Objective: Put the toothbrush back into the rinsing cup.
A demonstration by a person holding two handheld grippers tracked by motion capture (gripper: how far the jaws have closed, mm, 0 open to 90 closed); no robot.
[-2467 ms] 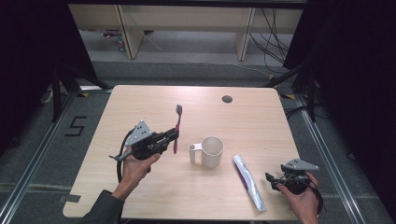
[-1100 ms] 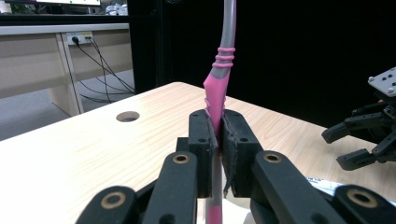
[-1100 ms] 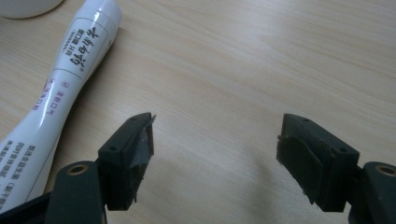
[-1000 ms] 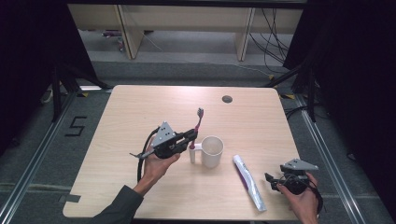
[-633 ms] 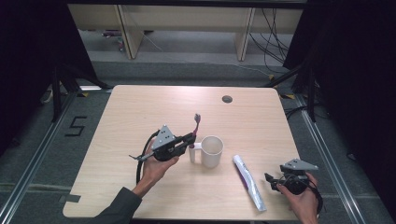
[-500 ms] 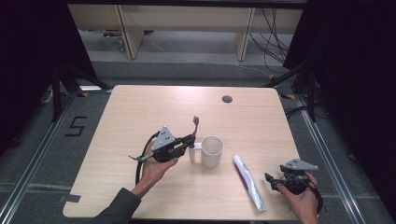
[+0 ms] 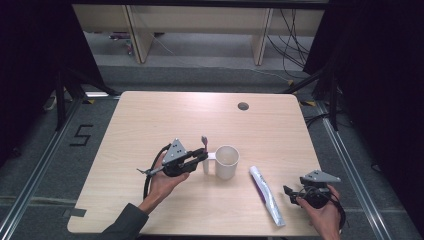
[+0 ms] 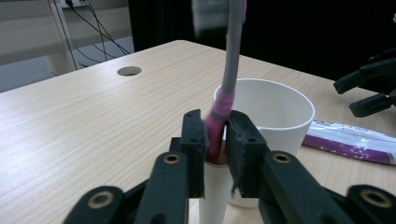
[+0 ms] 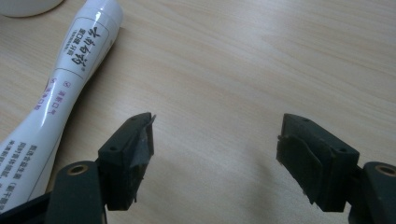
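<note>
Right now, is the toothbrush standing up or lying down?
Standing up. The left tongs pinch the toothbrush by its pink handle, bristles on top, beside the cup.

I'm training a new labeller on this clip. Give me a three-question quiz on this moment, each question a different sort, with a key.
1. True or false: the left gripper is shut on the toothbrush.
2. Multiple choice: the tube lies A) inside the cup, B) flat on the table between the cup and the right gripper, C) in the right gripper.
3. Fill in: the right gripper's jaws are ___.

Key: 1 true; 2 B; 3 open.
</note>
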